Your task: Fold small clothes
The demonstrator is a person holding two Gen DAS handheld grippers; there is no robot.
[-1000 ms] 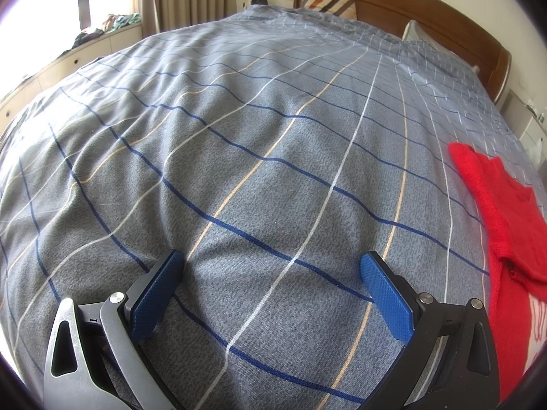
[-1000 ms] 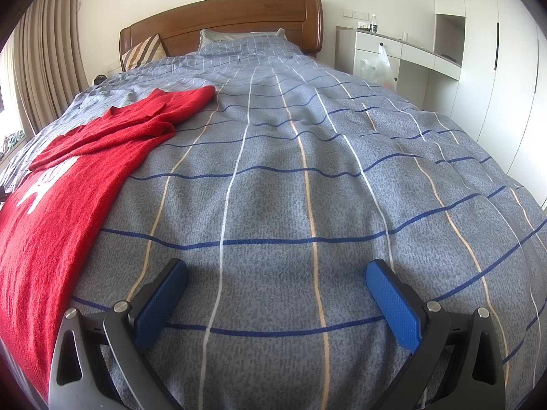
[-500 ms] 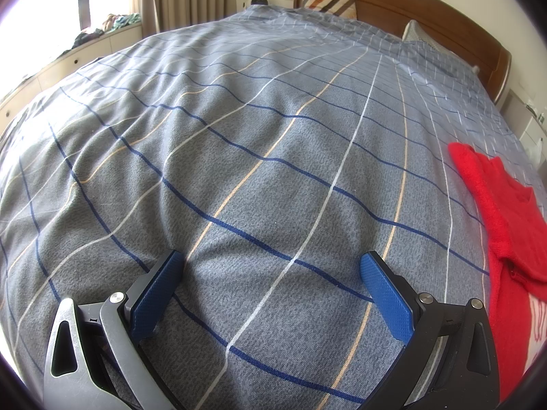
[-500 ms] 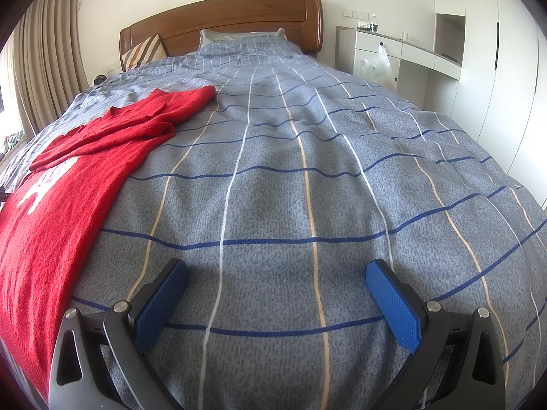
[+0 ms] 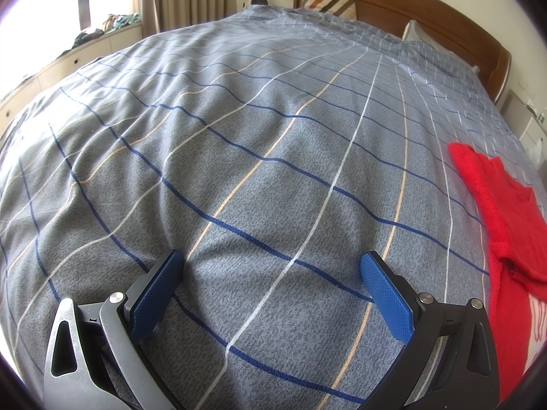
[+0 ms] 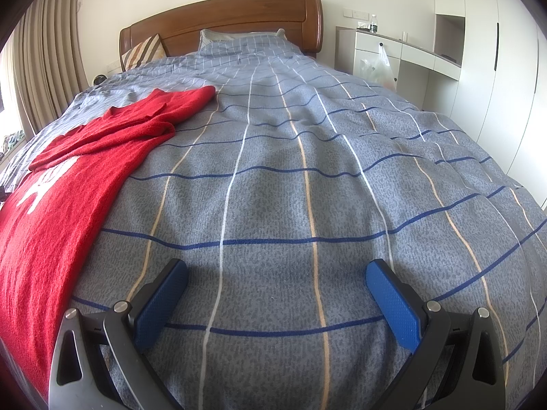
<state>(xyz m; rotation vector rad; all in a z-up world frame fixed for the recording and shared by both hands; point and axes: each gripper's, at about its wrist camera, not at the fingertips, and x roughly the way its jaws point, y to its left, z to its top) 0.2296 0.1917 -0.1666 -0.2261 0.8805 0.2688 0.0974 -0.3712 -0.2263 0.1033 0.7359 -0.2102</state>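
left gripper (image 5: 270,266): blue-padded jaws spread wide, empty, low centre over grey checked duvet (image 5: 239,143); right gripper (image 6: 277,273): same, wide apart, holding nothing; red knitted sweater with white motif (image 6: 68,184): flat on duvet, left of right view, right edge of left view

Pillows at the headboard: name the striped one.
The diagonally striped brown-and-orange pillow, leaning on the headboard; the other pillow matches the checked bedding.
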